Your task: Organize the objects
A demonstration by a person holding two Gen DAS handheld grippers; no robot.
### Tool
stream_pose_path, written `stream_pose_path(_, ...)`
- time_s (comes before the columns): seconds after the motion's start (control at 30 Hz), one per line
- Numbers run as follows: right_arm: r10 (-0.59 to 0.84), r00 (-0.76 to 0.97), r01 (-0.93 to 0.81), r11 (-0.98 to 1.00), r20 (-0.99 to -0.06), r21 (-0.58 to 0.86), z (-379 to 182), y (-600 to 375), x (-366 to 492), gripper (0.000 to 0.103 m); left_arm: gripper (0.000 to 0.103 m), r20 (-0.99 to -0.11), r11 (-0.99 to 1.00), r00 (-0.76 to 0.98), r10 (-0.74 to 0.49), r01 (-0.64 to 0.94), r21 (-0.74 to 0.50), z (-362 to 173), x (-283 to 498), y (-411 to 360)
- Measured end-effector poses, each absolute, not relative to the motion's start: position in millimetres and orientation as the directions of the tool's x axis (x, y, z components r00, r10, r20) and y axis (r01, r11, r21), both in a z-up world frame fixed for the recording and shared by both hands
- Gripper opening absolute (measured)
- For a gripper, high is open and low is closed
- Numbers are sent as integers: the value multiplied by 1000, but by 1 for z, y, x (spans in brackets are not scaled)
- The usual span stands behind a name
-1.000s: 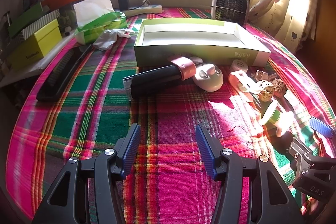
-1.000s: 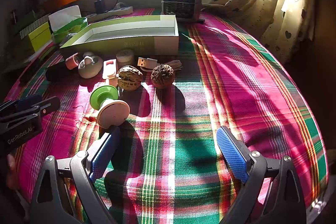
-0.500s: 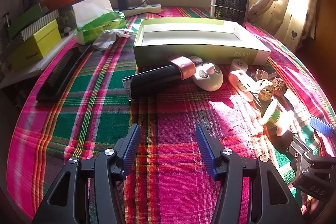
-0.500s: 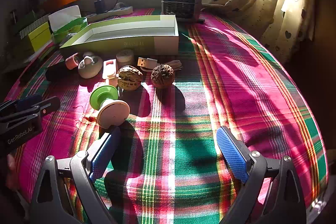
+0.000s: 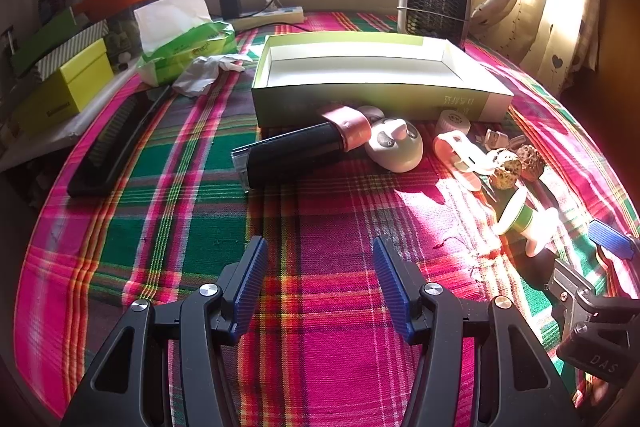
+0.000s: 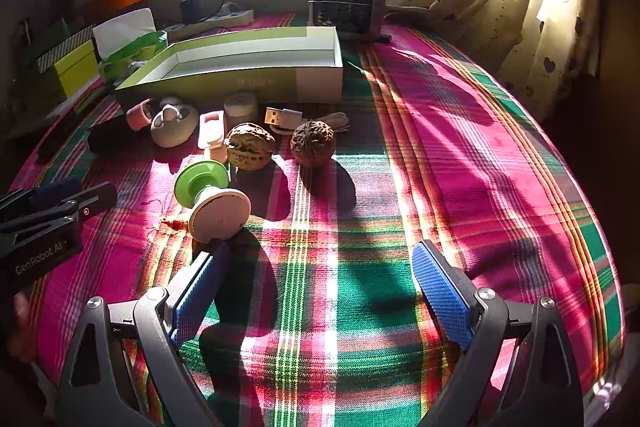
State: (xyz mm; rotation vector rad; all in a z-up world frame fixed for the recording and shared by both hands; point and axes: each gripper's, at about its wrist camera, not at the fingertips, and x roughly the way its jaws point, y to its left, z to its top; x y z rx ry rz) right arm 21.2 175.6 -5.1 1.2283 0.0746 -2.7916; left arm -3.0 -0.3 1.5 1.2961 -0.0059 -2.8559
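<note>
An open green-and-white box point(image 5: 360, 67) point(image 6: 240, 67) stands on the plaid cloth. In front of it lie a black trimmer point(image 5: 296, 151), a grey oval device point(image 5: 394, 147) point(image 6: 174, 125), a pink clip point(image 5: 456, 151) point(image 6: 212, 129), two walnuts point(image 6: 250, 147) point(image 6: 313, 143), a USB cable point(image 6: 288, 117), a white cap point(image 6: 240, 105) and a green-and-white spool point(image 6: 210, 201) point(image 5: 524, 219). My left gripper point(image 5: 320, 279) is open and empty, short of the trimmer. My right gripper point(image 6: 320, 291) is open and empty, its left finger just behind the spool.
A black comb point(image 5: 116, 143) lies at the left. A tissue pack point(image 5: 184, 43), yellow box point(image 5: 60, 91), power strip point(image 5: 268, 15) and small heater point(image 5: 434, 3) point(image 6: 346, 1) stand at the back. Curtains point(image 6: 540, 7) hang at the right.
</note>
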Motion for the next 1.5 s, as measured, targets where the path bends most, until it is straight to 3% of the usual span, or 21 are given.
stream_pose_path(1.03, -129, -623, 208, -978, -771, -4, -2, 144, 9, 93, 53, -754, -999, -656, 22, -44, 9, 3, -2, 2)
stream_pose_path(1.5, -137, -625, 216, -976, -768, -2, -1, 137, -2, 86, 53, -753, -996, -654, 74, -87, -23, 3, -6, -12)
